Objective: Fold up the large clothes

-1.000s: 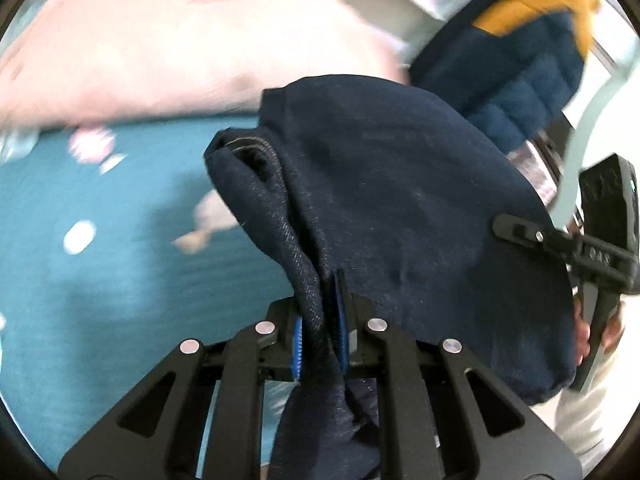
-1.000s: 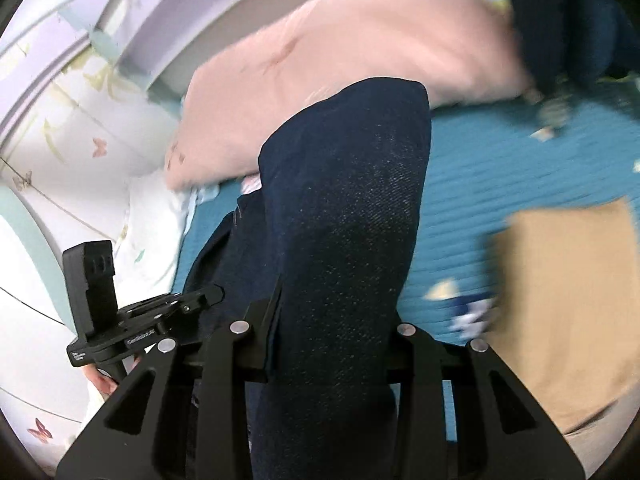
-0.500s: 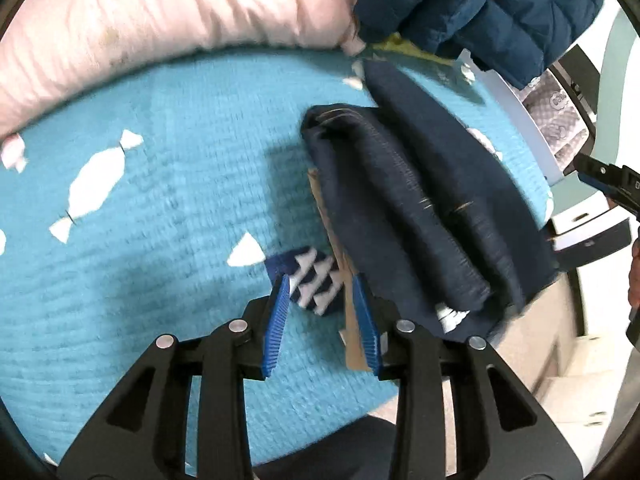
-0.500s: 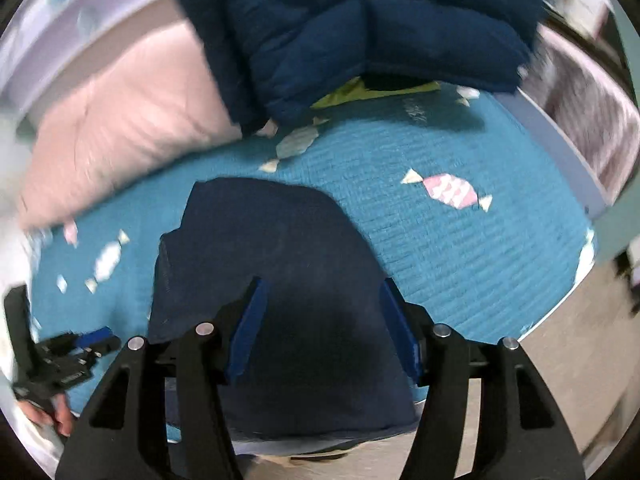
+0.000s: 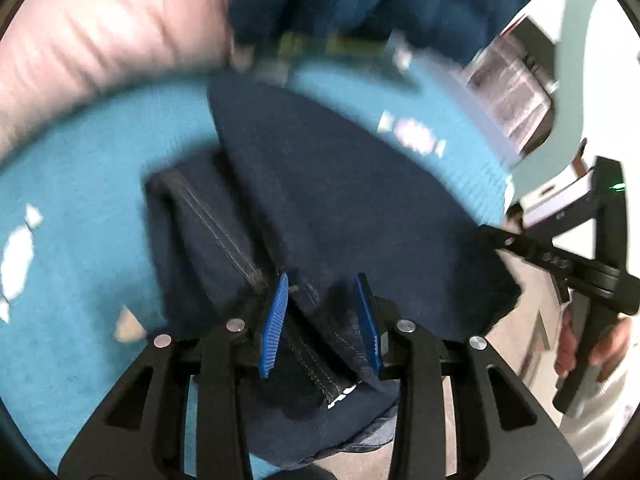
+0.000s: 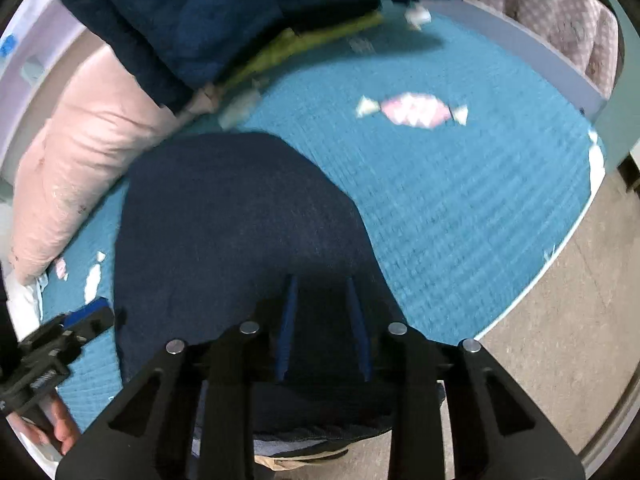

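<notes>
Teal knitted bedding (image 6: 460,208), patterned with pale candy shapes (image 6: 412,109), covers the bed on which the work is laid out. Folded dark denim trousers (image 6: 240,232) are spread flat on this bedding, at its near edge, with the lowest part hanging just past the edge toward the beige floor (image 6: 560,340). In the left wrist view the trousers (image 5: 340,208) are seen as stacked layers, with a stitched seam running along the left fold and a small white mark near the hem; its lettering is too small to be read.

Beyond the trousers, a pink pillow (image 6: 88,152) is seen to their left, and a navy quilted jacket (image 6: 192,12) is heaped behind them, with a strip of yellow-green fabric (image 6: 304,42) showing under it. To the right of the trousers, past the bedding, a pale bed rail (image 6: 532,48) is visible.

The left tongs (image 5: 320,322) are held released, their blue pads spread over the seam and nothing pinched between them. The right tongs (image 6: 322,328) are likewise parted above the near part of the trousers, gripping nothing. Each tool is also glimpsed by the other camera, held in a bare hand (image 5: 592,344); writing on the handle is blurred.
</notes>
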Demonstrator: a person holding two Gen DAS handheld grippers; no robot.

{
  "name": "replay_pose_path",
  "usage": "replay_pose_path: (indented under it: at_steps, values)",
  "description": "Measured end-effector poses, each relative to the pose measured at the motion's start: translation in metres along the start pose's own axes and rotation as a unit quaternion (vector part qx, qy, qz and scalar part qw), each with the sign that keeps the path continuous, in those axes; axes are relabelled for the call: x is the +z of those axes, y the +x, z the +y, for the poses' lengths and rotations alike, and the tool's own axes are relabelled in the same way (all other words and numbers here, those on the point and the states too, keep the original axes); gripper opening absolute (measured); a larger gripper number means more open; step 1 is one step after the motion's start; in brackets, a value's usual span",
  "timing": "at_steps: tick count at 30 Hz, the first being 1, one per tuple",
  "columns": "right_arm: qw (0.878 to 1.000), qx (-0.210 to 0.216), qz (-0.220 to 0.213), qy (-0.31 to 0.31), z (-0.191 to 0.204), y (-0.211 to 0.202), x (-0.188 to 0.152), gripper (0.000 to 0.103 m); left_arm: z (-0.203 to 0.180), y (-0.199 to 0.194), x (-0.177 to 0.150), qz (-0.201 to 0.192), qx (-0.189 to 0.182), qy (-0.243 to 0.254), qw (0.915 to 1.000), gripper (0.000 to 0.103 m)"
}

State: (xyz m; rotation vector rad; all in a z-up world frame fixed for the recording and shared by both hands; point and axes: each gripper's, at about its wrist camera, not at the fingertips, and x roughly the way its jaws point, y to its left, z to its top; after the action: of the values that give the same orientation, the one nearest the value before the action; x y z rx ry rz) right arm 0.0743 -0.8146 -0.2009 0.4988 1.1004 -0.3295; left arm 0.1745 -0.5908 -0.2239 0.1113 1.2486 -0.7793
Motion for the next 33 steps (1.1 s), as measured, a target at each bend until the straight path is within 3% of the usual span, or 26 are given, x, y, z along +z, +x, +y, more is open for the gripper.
replay_pose_path:
  at_steps: [1, 4, 6, 9, 12, 16, 21, 23, 24, 26, 27, 29, 32, 33]
  values:
    - [1.000, -0.002, 0.011, 0.007, -0.003, 0.013, -0.005, 0.025, 0.004, 0.021, -0.006, 0.028, 0.012, -0.003, 0.9995, 0.034]
    - [0.998, 0.011, 0.058, 0.010, -0.007, 0.065, -0.032, 0.025, 0.012, 0.045, -0.031, 0.021, 0.015, 0.013, 0.9996, 0.034]
    - [0.999, 0.003, 0.054, 0.010, -0.004, 0.060, -0.035, 0.025, 0.005, 0.041, -0.041, 0.025, 0.035, 0.034, 0.9985, 0.034]
    - [0.998, -0.016, 0.063, -0.018, 0.006, 0.040, -0.025, 0.025, 0.003, 0.032, -0.042, 0.042, 0.033, 0.041, 0.9977, 0.032]
    - [0.997, -0.006, 0.050, -0.052, 0.020, 0.014, -0.011, 0.025, 0.002, 0.019, -0.033, 0.040, 0.027, 0.049, 0.9977, 0.031]
    - [0.997, 0.001, 0.008, -0.072, 0.038, -0.008, 0.020, 0.025, 0.009, 0.001, 0.000, 0.000, 0.015, 0.032, 0.9994, 0.031]
    - [0.998, 0.004, -0.016, -0.064, 0.054, 0.008, 0.066, 0.026, 0.034, 0.000, 0.041, -0.030, 0.010, -0.001, 0.9995, 0.031]
    - [0.998, 0.001, -0.019, -0.055, 0.057, 0.025, 0.077, 0.026, 0.044, 0.017, 0.053, -0.021, 0.012, -0.013, 0.9996, 0.031]
    - [0.999, -0.001, -0.014, -0.046, 0.057, 0.040, 0.080, 0.025, 0.050, 0.037, 0.052, 0.004, 0.027, -0.021, 0.9994, 0.031]
    - [0.999, -0.006, 0.021, -0.032, 0.056, 0.076, 0.074, 0.025, 0.060, 0.056, 0.047, 0.008, 0.031, -0.030, 0.9990, 0.031]
    - [0.998, -0.024, -0.003, -0.053, 0.061, 0.088, 0.065, 0.025, 0.061, 0.059, 0.044, -0.001, 0.035, -0.025, 0.9991, 0.031]
    - [0.995, -0.049, -0.031, -0.081, 0.074, 0.084, 0.059, 0.025, 0.060, 0.059, 0.039, -0.012, 0.048, -0.012, 0.9987, 0.031]
    - [0.997, -0.045, -0.019, -0.059, 0.072, 0.076, 0.063, 0.025, 0.057, 0.052, 0.039, -0.008, 0.047, -0.008, 0.9988, 0.031]
    - [0.997, -0.040, -0.017, -0.056, 0.069, 0.071, 0.066, 0.025, 0.058, 0.050, 0.040, -0.007, 0.051, -0.008, 0.9986, 0.036]
